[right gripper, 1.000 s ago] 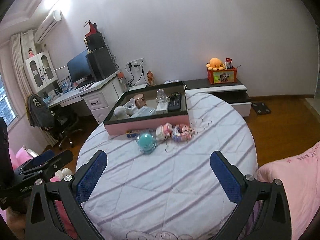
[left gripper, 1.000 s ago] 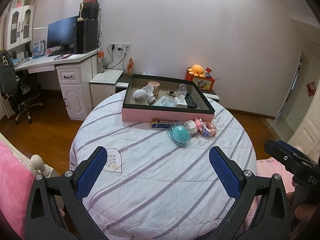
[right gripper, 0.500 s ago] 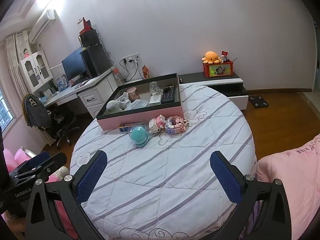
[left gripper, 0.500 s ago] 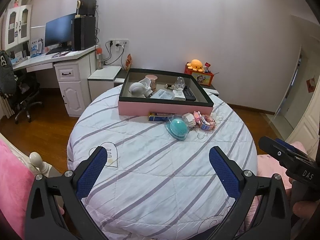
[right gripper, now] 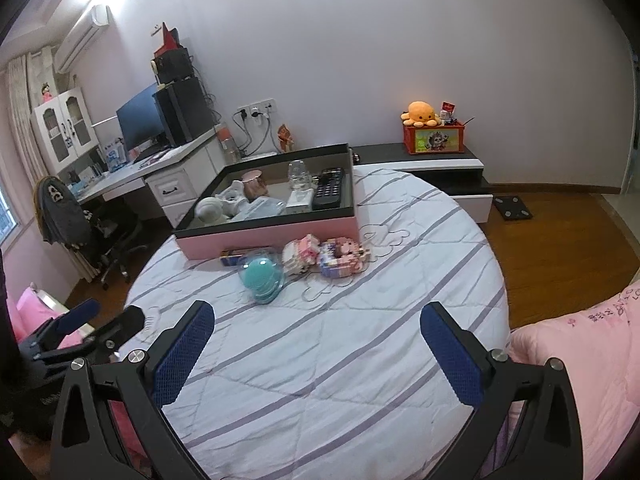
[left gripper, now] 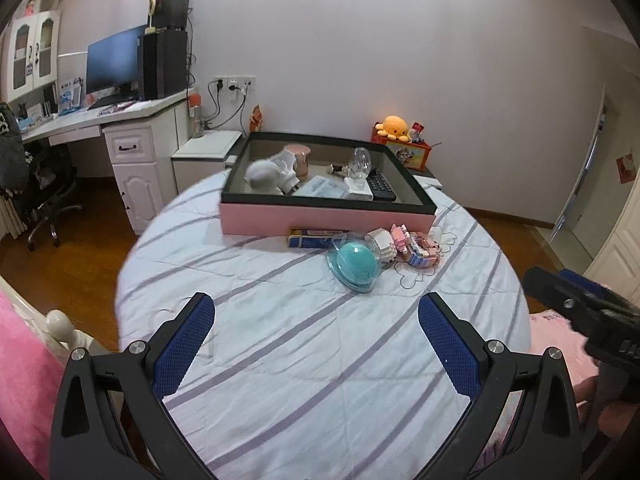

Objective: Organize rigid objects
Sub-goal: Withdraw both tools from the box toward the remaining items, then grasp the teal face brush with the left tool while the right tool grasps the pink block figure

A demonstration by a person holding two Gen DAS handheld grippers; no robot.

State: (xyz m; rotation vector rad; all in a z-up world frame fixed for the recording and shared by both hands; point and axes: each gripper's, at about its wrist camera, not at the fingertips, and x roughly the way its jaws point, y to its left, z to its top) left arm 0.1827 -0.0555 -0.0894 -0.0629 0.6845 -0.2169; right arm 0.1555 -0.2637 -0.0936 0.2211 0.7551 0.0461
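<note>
A pink box with a dark rim (left gripper: 328,216) (right gripper: 268,232) stands at the far side of a round striped table (left gripper: 280,340) (right gripper: 340,360). Inside it lie a white gadget (left gripper: 264,174), a pink cup (left gripper: 300,160), a clear egg-shaped piece (left gripper: 359,162) and a black remote (left gripper: 380,188) (right gripper: 329,188). In front of the box lie a flat blue box (left gripper: 308,238), a teal ball in a clear shell (left gripper: 356,266) (right gripper: 262,276) and pink brick figures (left gripper: 416,246) (right gripper: 324,256). My left gripper (left gripper: 316,344) and my right gripper (right gripper: 316,344) hang open over the near table edge, both empty.
A white desk with a monitor (left gripper: 116,64) and an office chair (left gripper: 44,192) stand at the left. A low cabinet carries an orange plush toy (right gripper: 420,114) on a red box. Pink bedding (right gripper: 580,360) lies at the right, a pink cushion (left gripper: 20,368) at the left.
Both cameras have shifted slightly; the table and box sit a little lower and closer in view. Both grippers stay open and empty. No object on the table has moved.
</note>
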